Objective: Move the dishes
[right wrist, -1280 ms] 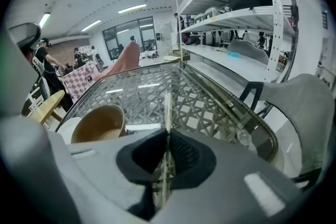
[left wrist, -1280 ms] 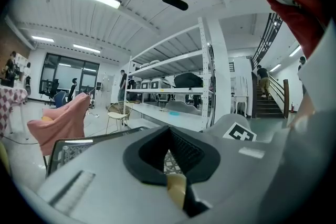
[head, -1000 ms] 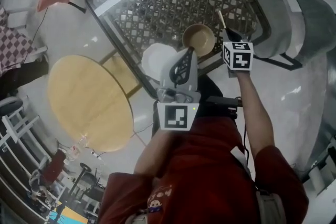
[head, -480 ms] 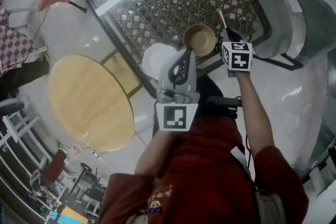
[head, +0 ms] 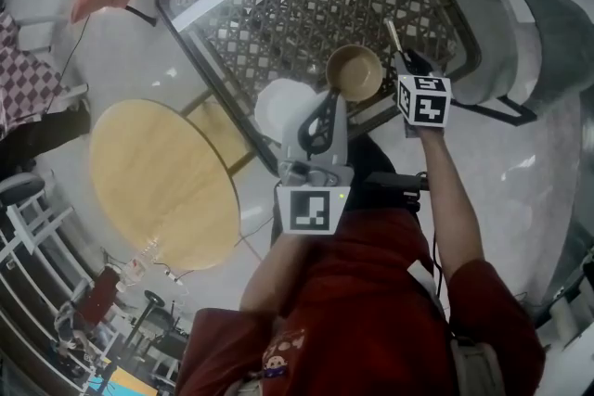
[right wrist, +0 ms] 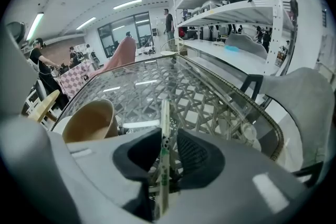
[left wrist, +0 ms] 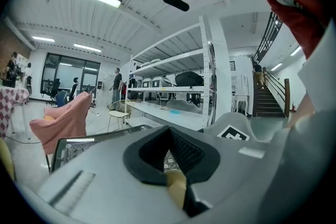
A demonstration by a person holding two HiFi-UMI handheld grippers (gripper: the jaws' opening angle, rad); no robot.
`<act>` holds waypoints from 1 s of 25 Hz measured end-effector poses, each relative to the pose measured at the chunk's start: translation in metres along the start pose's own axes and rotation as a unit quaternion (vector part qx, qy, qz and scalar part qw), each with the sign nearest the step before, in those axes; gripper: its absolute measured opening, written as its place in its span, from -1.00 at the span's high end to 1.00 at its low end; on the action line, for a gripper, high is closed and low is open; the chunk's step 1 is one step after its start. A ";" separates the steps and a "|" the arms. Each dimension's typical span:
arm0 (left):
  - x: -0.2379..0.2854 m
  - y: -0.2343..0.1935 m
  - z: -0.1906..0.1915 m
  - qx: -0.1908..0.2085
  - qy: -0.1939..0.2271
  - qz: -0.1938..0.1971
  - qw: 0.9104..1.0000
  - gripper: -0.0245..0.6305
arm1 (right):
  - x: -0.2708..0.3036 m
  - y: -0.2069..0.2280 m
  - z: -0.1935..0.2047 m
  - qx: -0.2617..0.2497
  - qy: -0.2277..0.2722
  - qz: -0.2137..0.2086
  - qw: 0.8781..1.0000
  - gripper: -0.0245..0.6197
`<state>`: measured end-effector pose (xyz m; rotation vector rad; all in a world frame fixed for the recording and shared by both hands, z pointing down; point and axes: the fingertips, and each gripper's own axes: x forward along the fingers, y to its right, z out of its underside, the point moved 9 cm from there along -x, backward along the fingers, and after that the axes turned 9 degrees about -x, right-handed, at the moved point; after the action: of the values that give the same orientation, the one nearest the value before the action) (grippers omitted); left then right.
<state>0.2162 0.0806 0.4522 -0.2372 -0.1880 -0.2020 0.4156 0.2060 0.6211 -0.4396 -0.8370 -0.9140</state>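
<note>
Glass table (head: 278, 5), bowl (head: 353, 72) in left jaws

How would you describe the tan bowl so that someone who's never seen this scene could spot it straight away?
Start at the big glass table with lattice under its top and go to its near edge. Two dishes are side by side there: the tan bowl is the right one, its rim pinched by the left gripper, and its neighbour is a white dish.

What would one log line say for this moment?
left gripper: shut on bowl rim | right gripper: jaws just opening, chopsticks between them
</note>
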 end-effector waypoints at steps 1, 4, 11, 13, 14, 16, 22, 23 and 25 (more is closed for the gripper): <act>0.000 0.000 0.000 -0.004 0.001 -0.002 1.000 0.91 | -0.001 0.001 -0.001 0.002 0.003 0.001 1.000 0.66; 0.000 -0.002 -0.004 0.022 0.001 0.005 1.000 0.91 | -0.004 0.002 -0.006 0.004 0.011 0.003 1.000 0.65; -0.007 -0.005 -0.016 -0.006 0.033 -0.015 0.999 0.91 | -0.027 -0.006 -0.025 -0.003 0.056 0.016 0.998 0.64; -0.010 -0.007 -0.020 -0.012 0.040 -0.021 0.999 0.90 | -0.036 -0.011 -0.034 -0.009 0.074 0.014 0.997 0.64; -0.012 -0.008 -0.022 -0.012 0.041 -0.023 0.999 0.90 | -0.040 -0.013 -0.038 -0.014 0.083 0.012 0.996 0.64; -0.016 -0.010 -0.024 -0.008 0.038 -0.028 0.999 0.90 | -0.047 -0.019 -0.047 -0.027 0.098 0.007 0.995 0.64; -0.032 -0.019 -0.029 -0.011 0.058 -0.050 0.997 0.90 | -0.070 -0.040 -0.065 -0.071 0.130 -0.008 0.989 0.64; -0.035 -0.021 -0.031 -0.011 0.062 -0.055 0.997 0.90 | -0.074 -0.043 -0.068 -0.076 0.139 -0.009 0.987 0.64; -0.042 -0.023 -0.035 -0.010 0.067 -0.063 0.996 0.90 | -0.083 -0.050 -0.075 -0.083 0.159 -0.009 0.984 0.64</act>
<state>0.1761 0.0578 0.4149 -0.2301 -0.0675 -0.3433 0.3796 0.1717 0.5090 -0.4160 -0.4753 -1.0431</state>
